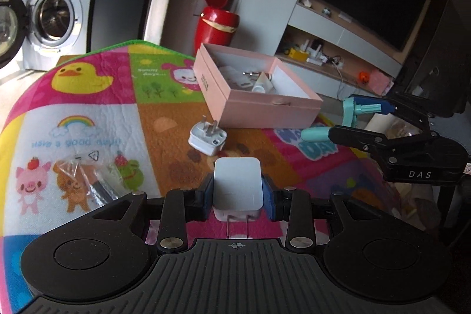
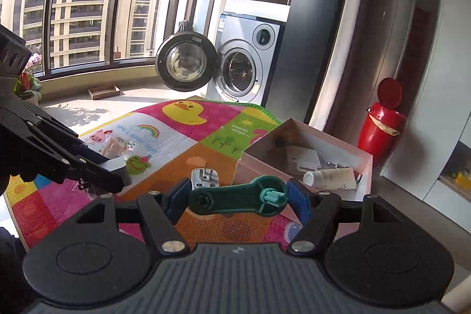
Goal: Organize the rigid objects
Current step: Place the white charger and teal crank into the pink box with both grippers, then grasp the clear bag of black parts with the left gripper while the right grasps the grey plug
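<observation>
Left gripper (image 1: pixel 238 190): blue pads were closed on the flat sides of a white charger (image 1: pixel 238 186), its two prongs pointing back at the camera, held above the mat.
Right gripper (image 2: pixel 238 196): fingers stood fairly wide, bridged end to end by a green plastic tool (image 2: pixel 235 197) that they clamped; in the left view it hung beside the box's near corner.
Charger handling: judged light, stiff and smooth-shelled, so liable to slip; the broad flat sides were the sound place to pinch, away from the thin prongs.
Green tool handling: judged light, hard plastic; held by its two ends it could swivel, so a grip across its middle bar would probably sit firmer.
Mat (image 1: pixel 164 119): colourful cartoon play mat covering the work surface.
Loose plug (image 1: pixel 207 137): white adapter lying prongs-up on the mat, just in front of the box, untouched.
Plastic bag (image 1: pixel 97 175): clear packet with small parts, at the left, well apart from the box.
Pink box (image 1: pixel 265 105): open, already holding a white tube and other small items; likely destination for both held pieces.
Far background: red bin (image 1: pixel 216 25), washing machine (image 1: pixel 56 13) with its door open.
</observation>
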`<state>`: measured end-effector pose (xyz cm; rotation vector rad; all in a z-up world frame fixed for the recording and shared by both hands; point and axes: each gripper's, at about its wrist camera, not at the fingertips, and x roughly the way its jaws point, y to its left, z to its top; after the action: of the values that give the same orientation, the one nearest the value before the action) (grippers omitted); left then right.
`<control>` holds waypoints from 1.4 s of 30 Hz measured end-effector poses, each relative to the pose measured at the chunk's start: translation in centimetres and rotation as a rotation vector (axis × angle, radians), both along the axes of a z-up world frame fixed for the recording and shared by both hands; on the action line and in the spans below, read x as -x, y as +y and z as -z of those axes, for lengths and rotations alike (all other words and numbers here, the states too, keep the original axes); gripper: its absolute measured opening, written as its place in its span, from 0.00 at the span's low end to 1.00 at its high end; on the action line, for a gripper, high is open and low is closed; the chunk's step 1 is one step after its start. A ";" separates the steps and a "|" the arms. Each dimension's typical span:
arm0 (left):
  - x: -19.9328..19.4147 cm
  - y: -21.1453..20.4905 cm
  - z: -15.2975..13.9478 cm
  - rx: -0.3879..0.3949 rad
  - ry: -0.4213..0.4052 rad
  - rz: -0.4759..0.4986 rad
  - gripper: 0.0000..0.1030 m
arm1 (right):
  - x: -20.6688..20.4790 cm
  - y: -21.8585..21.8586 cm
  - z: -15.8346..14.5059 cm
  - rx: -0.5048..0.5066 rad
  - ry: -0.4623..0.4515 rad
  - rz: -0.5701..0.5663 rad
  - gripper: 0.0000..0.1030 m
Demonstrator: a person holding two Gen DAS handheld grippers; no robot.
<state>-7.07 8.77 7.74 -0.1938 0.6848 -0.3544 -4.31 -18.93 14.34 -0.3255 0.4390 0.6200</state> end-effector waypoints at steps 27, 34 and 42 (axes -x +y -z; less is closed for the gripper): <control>-6.9 -3.2 -0.6 -0.072 -0.050 -0.061 0.34 | -2.0 -7.0 3.0 -0.120 0.086 0.209 0.69; -4.7 -0.1 0.9 -0.070 0.005 -0.121 0.34 | -9.6 -4.6 -3.7 -0.330 0.027 0.201 0.69; -0.9 4.3 -0.1 -0.119 -0.006 -0.279 0.34 | -14.7 -3.5 -1.8 -0.321 0.134 0.310 0.75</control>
<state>-6.19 13.08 7.83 -0.1723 0.6608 -0.0471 10.35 -22.46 16.13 0.0908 0.4980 0.4007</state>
